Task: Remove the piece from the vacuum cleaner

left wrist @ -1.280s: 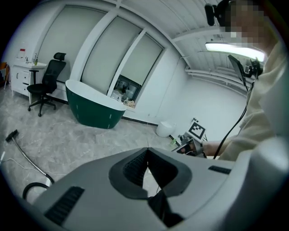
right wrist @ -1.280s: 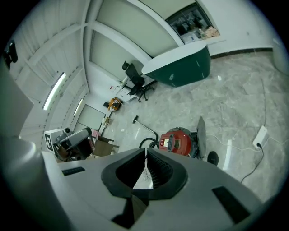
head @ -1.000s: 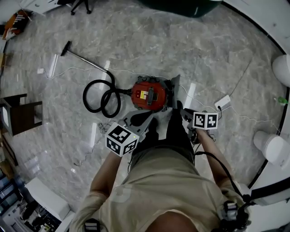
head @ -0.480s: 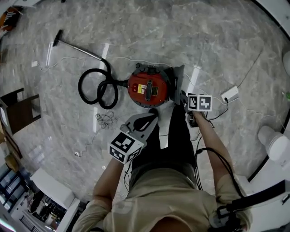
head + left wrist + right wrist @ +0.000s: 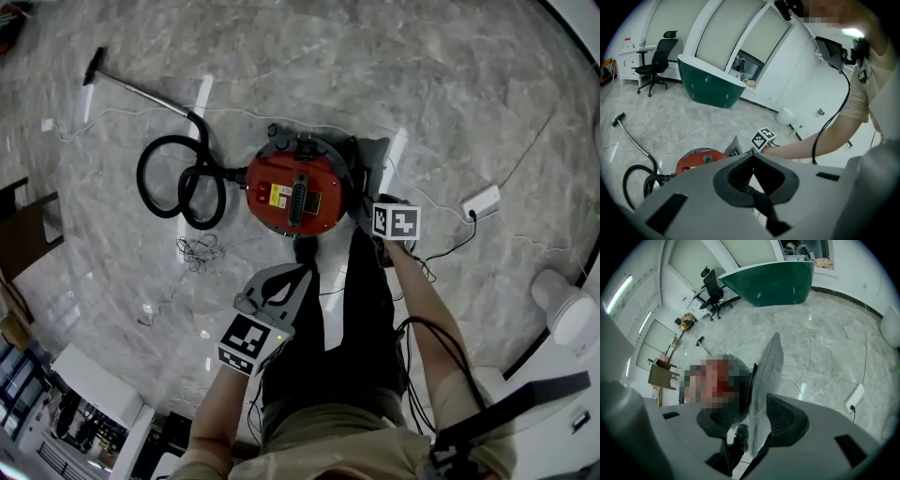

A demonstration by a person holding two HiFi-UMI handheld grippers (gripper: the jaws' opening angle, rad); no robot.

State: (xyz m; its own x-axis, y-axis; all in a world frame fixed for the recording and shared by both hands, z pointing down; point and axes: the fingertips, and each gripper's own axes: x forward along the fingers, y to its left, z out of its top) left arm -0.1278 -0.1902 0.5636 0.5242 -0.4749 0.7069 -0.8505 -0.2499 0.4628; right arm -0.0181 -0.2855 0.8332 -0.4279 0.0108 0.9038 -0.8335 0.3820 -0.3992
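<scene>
The right gripper [image 5: 757, 420] has neared the round red vacuum cleaner [image 5: 295, 195], its jaws opening around the flat grey plastic panel [image 5: 769, 376] upright beside it, which could topple unsupported; the left gripper [image 5: 751, 161], drawn back, is pressed together, empty.

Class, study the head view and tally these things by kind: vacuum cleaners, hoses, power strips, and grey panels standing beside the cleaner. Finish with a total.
Vacuum cleaner: 1
Hose: 1
Power strip: 1
Grey panel: 1
Total: 4
</scene>
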